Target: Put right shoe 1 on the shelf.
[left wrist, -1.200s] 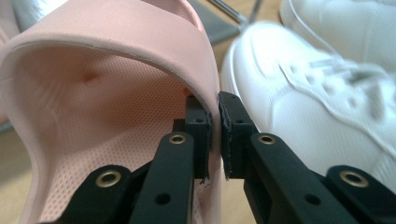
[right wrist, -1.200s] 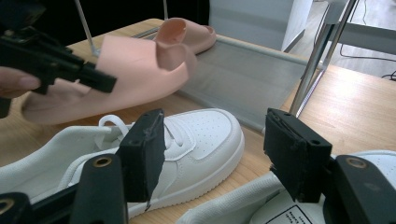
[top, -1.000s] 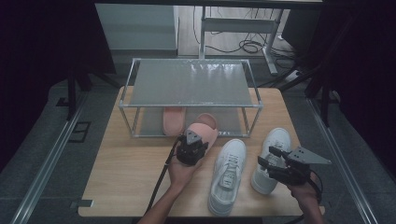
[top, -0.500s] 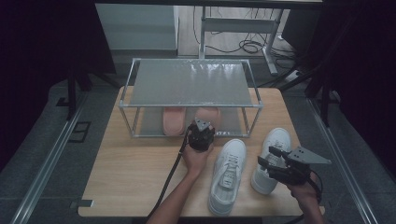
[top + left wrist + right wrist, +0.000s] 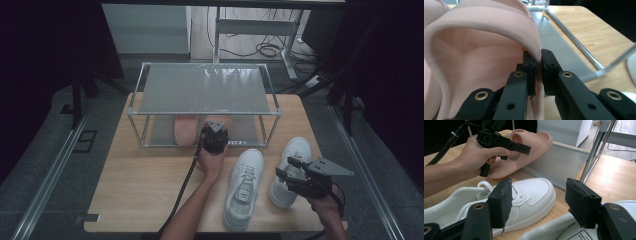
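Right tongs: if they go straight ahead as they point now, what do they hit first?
Likely the near white sneaker, lying just beyond the open right tongs; behind it the pink slipper. Depth is unclear.

Pale pink slipper [image 5: 481, 30] with honeycomb-dotted lining, white sneakers [image 5: 243, 187], light wood table [image 5: 140, 190], black fingers [image 5: 500, 200].

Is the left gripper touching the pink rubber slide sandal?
Touching: in the left gripper view, the left gripper has both jaws pinched on the pink slide sandal's strap edge.
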Tool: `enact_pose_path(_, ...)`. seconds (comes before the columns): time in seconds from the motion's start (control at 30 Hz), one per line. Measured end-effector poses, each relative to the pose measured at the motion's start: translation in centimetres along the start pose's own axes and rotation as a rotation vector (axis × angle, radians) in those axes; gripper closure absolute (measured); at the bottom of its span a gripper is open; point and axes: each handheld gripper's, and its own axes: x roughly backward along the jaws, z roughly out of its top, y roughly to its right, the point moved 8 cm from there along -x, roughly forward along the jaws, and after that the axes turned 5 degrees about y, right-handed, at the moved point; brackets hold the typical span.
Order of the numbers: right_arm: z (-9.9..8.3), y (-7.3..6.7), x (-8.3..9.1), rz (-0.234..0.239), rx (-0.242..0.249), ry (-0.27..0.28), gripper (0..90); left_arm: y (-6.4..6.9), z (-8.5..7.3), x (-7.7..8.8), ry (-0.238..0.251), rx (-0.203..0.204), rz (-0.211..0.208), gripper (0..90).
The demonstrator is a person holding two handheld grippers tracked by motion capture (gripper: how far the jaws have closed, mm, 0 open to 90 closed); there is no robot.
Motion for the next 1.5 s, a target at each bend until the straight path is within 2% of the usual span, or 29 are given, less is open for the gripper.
enact_pose_path(0.07, 0.0, 0.0, 0.0, -0.001, -0.002, -0.001, 39.0, -0.2, -0.1, -0.5, -0.007, -0.004, 0.007, 82.9)
enact_pose_path(0.13, -0.1, 0.1, 0.0, -0.002, -0.003, -0.002, 39.0, -0.3, -0.1, -1.0, -0.012, 0.015, 0.013, 82.8)
enact_pose_path(0.23, -0.1, 0.0, 0.0, 0.000, 0.000, -0.002, 39.0, -0.7, 0.1, -1.8, -0.026, 0.015, 0.029, 82.4)
enact_pose_path(0.33, 0.0, 0.1, 0.0, -0.002, -0.002, -0.001, 39.0, -1.0, 0.4, -2.3, -0.037, 0.036, 0.042, 81.4)
enact_pose_path(0.37, 0.0, 0.1, 0.1, -0.002, -0.002, 0.000, 39.0, -1.5, 0.5, -2.4, -0.049, -0.005, 0.053, 80.7)
enact_pose_path(0.43, 0.0, 0.1, 0.1, -0.003, -0.002, 0.001, 39.0, -1.6, 0.6, -2.6, -0.052, -0.027, 0.041, 79.2)
enact_pose_path(0.6, 0.0, 0.1, 0.1, -0.003, -0.001, 0.000, 39.0, -1.7, 0.7, -2.4, -0.056, -0.040, 0.060, 68.2)
enact_pose_path(0.67, 0.0, 0.0, 0.1, -0.001, 0.000, 0.000, 39.0, -1.6, 0.6, -2.2, -0.067, -0.049, 0.050, 65.2)
enact_pose_path(0.7, 0.0, -0.1, 0.1, -0.001, 0.001, -0.001, 39.0, -1.6, 0.5, -2.1, -0.073, -0.064, 0.031, 63.8)
enact_pose_path(0.77, 0.0, -0.1, 0.0, 0.001, 0.002, -0.003, 39.0, -1.6, 0.2, -1.5, -0.085, -0.108, 0.008, 60.9)
enact_pose_path(0.83, -0.1, -0.2, -0.1, 0.001, 0.002, -0.004, 39.0, -1.6, 0.0, -0.9, -0.090, -0.125, -0.007, 59.3)
enact_pose_path(0.87, -0.1, -0.2, -0.1, 0.001, 0.003, -0.005, 39.0, -1.1, -0.2, -0.4, -0.081, -0.038, 0.029, 58.9)
enact_pose_path(1.0, -0.1, -0.3, -0.2, 0.003, 0.007, -0.007, 39.0, -1.6, -0.3, 1.4, -0.075, -0.062, 0.011, 59.3)
enact_pose_path(1.1, -0.1, -0.4, -0.3, 0.005, 0.009, -0.010, 39.0, -2.0, -0.6, 2.4, -0.076, -0.064, -0.011, 61.5)
enact_pose_path(1.5, -0.3, -0.5, -0.5, 0.005, 0.009, -0.016, 39.0, -3.4, -2.8, 6.1, -0.083, -0.078, -0.115, 77.6)
